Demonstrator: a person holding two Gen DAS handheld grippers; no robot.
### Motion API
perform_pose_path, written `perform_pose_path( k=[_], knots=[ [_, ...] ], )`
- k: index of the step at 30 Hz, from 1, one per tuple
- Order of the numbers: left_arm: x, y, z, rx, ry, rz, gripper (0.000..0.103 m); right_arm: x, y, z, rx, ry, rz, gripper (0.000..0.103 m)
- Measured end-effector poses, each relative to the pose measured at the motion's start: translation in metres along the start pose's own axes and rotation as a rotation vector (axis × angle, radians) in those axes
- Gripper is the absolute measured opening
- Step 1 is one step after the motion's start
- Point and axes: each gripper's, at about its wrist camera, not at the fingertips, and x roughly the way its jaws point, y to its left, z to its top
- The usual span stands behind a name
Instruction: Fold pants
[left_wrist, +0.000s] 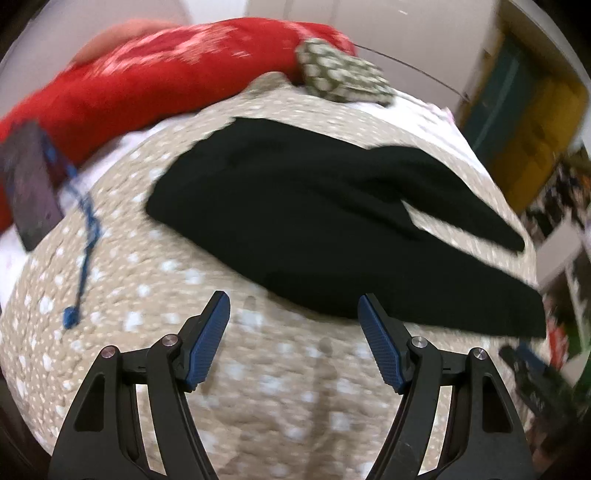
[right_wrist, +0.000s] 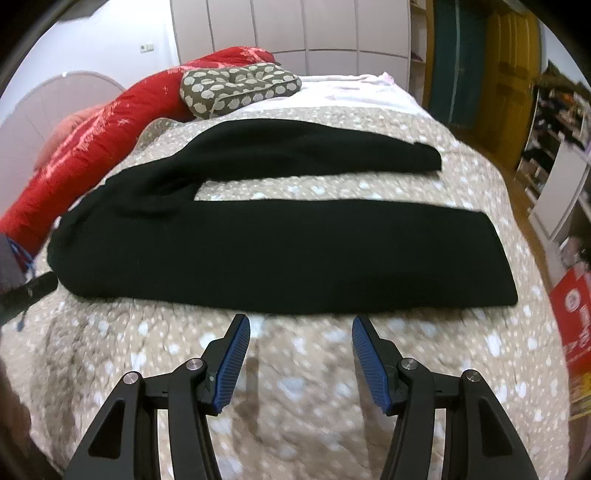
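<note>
Black pants lie spread flat on a beige spotted bedspread, waist to the left, two legs running right with a gap between them. They also show in the left wrist view. My left gripper is open and empty, just short of the near edge of the pants by the waist end. My right gripper is open and empty, just short of the near leg's edge. Neither touches the cloth.
A red quilt and a patterned cushion lie at the far left of the bed. A blue cord and a dark device sit at the left. Shelves and a red box stand right of the bed.
</note>
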Motion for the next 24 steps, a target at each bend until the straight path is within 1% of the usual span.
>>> perform_pose_path(
  k=[3,4,6,8,10,11,15,16,17,18,19,20,21,22,23,24],
  knots=[
    [0.001,0.033,0.008,-0.104,-0.002,0.008,0.073,-0.004,-0.025,-0.009,0.055,0.01,0.056,0.056],
    [0.004,0.045,0.011,-0.148,0.002,0.001,0.073,-0.005,-0.034,-0.011,0.078,0.009,0.072,0.056],
    [0.012,0.056,0.015,-0.207,0.017,-0.02,0.073,-0.006,-0.047,-0.011,0.104,0.0,0.084,0.056],
    [0.023,0.061,0.019,-0.241,0.033,-0.037,0.073,-0.001,-0.055,-0.008,0.127,-0.007,0.088,0.056],
    [0.038,0.065,0.022,-0.275,0.065,-0.042,0.072,0.007,-0.063,-0.005,0.174,-0.009,0.113,0.056],
    [0.045,0.066,0.024,-0.295,0.075,-0.068,0.072,0.01,-0.066,-0.003,0.199,-0.018,0.127,0.057],
    [0.061,0.066,0.04,-0.354,0.053,-0.107,0.072,0.022,-0.075,0.01,0.285,-0.056,0.171,0.06],
    [0.066,0.066,0.045,-0.363,0.048,-0.113,0.072,0.025,-0.078,0.014,0.308,-0.069,0.187,0.06],
    [0.071,0.065,0.05,-0.368,0.052,-0.116,0.071,0.027,-0.08,0.018,0.322,-0.082,0.202,0.057],
    [0.073,0.063,0.052,-0.364,0.052,-0.121,0.055,0.03,-0.082,0.021,0.333,-0.094,0.22,0.053],
    [0.077,0.058,0.056,-0.338,0.062,-0.098,0.042,0.034,-0.085,0.024,0.352,-0.105,0.238,0.034],
    [0.081,0.055,0.058,-0.311,0.078,-0.07,0.026,0.038,-0.088,0.027,0.377,-0.108,0.248,0.016],
    [0.08,0.055,0.057,-0.298,0.081,-0.069,0.022,0.041,-0.091,0.028,0.4,-0.107,0.264,0.01],
    [0.076,0.052,0.057,-0.286,0.077,-0.076,0.017,0.043,-0.094,0.029,0.419,-0.106,0.286,0.008],
    [0.073,0.052,0.056,-0.273,0.075,-0.081,0.012,0.041,-0.093,0.03,0.415,-0.107,0.29,0.006],
    [0.067,0.051,0.056,-0.264,0.067,-0.077,0.011,0.037,-0.091,0.031,0.398,-0.115,0.287,0.005]
  ],
)
